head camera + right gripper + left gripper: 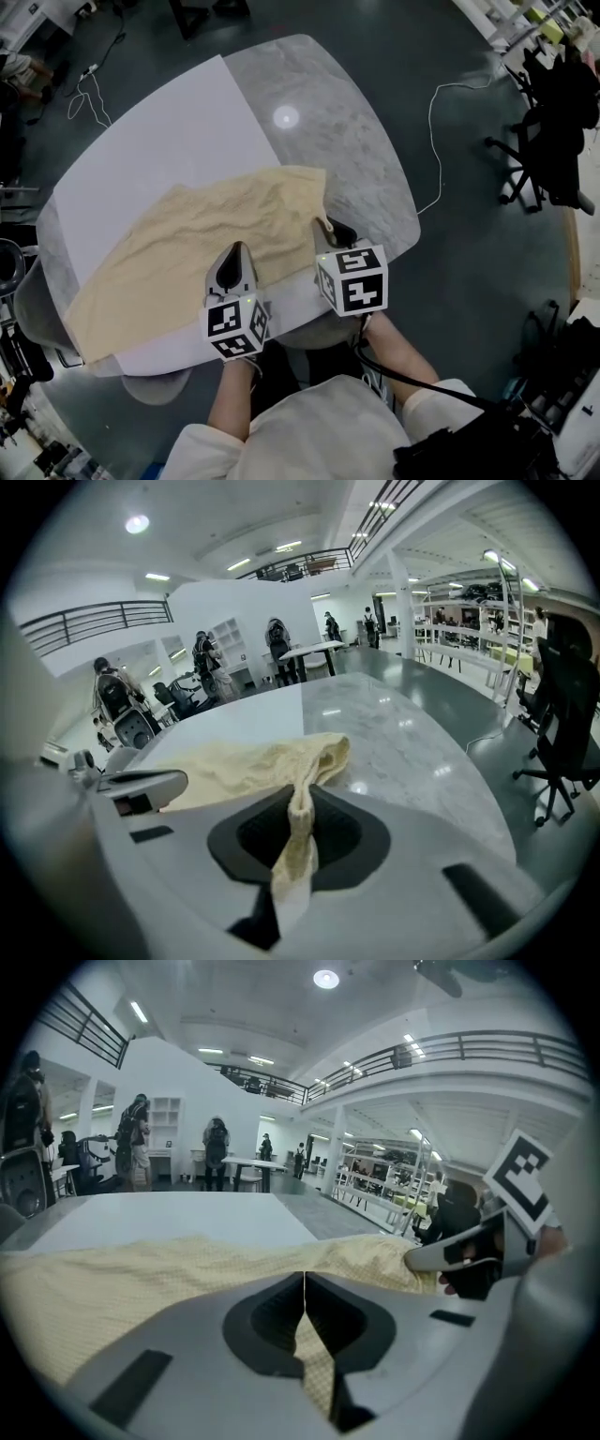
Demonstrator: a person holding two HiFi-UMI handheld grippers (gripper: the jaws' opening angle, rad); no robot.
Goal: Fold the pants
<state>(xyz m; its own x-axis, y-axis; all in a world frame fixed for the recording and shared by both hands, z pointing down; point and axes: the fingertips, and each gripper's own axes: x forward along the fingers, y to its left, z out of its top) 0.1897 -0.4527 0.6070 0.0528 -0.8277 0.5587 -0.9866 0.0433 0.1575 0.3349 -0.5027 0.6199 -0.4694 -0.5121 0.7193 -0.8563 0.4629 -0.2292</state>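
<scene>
both hand-held grippers (pixel 305 1281) (pixel 300 808) (tight) on pants (pixel 187 248)

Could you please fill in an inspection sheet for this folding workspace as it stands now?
Surface: round marble table; a white sheet covers its left part.
Job's things: yellow pants spread out and wrinkled, mostly on the sheet, one end over the marble.
Clutter: nothing seen on the table.
Grippers: left gripper shut on the near edge of the pants; right gripper shut on a bunched corner drawn up from the table.
Cables: white cable on the floor right of the table; second cable on the floor at upper left; black cable by the person's right arm.
Surroundings: office chair at right; people standing far off.
</scene>
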